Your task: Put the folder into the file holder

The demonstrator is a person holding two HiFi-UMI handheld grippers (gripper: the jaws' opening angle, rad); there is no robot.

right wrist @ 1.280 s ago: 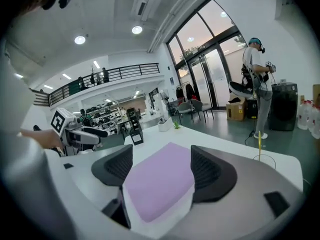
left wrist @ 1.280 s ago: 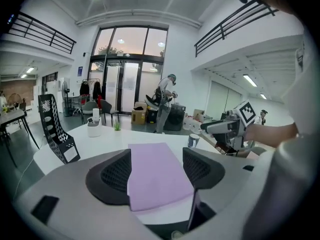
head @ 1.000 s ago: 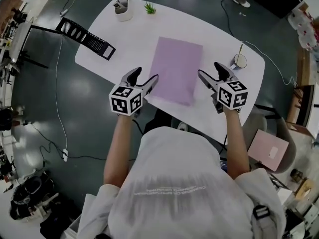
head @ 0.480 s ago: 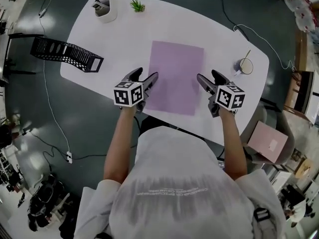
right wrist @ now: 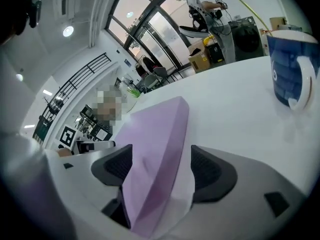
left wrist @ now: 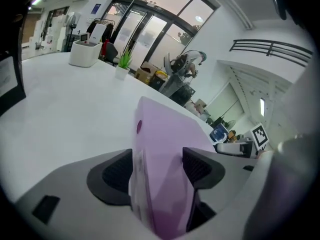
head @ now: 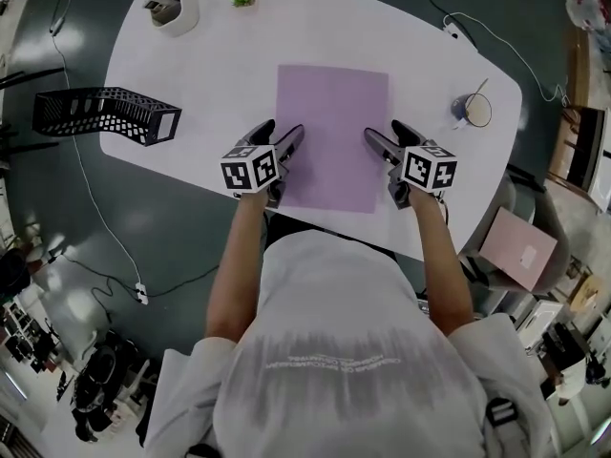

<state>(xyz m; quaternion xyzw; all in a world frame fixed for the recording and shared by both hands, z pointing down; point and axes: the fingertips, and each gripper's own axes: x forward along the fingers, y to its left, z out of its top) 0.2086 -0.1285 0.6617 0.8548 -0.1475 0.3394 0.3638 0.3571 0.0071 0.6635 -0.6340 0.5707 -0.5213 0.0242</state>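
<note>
Both side edges of purple folder (head: 332, 113) clamped, left tool (head: 283, 132), right tool (head: 382, 132)

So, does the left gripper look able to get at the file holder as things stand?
Probably yes: only table surface lies between the left gripper and the file holder to its left, though the folder sits between its jaws.

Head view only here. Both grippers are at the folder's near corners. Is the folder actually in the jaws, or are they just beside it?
Observer: It's in. The left gripper view shows the folder edge between the left gripper's jaws, which press on it from both sides.
Operator: Right side?
Observer: Same. In the right gripper view, the right gripper is closed on the folder's edge, which fills the gap between its jaws.
</note>
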